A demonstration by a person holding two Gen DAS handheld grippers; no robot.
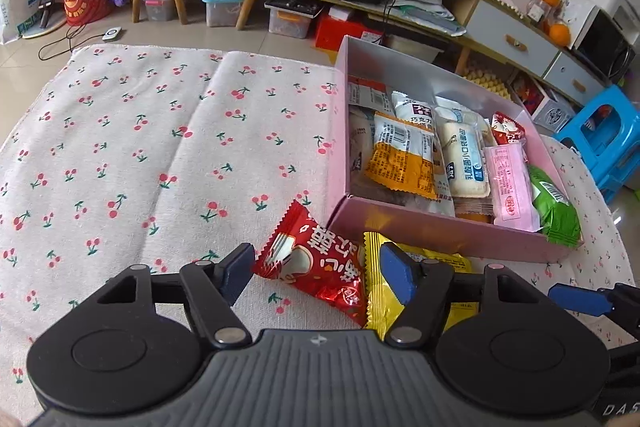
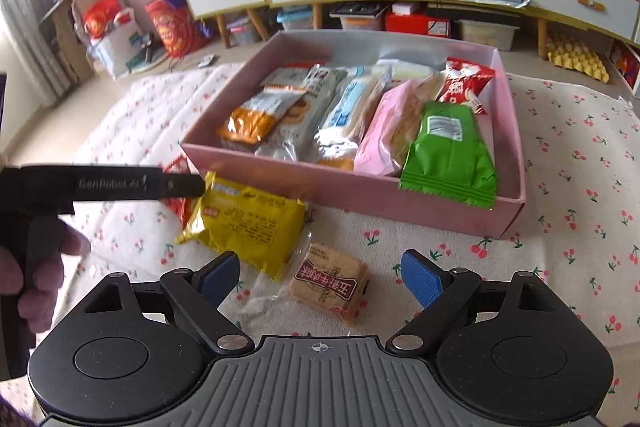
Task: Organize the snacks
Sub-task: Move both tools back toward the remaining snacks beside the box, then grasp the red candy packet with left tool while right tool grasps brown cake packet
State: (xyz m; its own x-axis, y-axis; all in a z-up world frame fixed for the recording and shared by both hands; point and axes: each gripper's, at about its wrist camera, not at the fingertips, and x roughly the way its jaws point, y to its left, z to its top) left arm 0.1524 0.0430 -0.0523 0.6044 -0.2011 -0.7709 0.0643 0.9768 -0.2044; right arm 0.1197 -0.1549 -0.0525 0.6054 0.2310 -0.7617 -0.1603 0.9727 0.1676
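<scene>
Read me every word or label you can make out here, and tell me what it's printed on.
"GenRobot.AI": left gripper's black finger.
"乳酸菌小口袋面包": white bun packet in the pink box.
"巧克力": white-and-orange packet beside it.
"五香牛肉味", upside down: brown snack.
Red packet: large characters, tilted, not surely readable.
Yellow packet: print too blurred.

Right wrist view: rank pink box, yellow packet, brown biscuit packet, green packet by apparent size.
1. pink box, clearly largest.
2. yellow packet and green packet look alike; the yellow sits nearer the camera, so unranked.
3. brown biscuit packet, smallest despite being nearest.
</scene>
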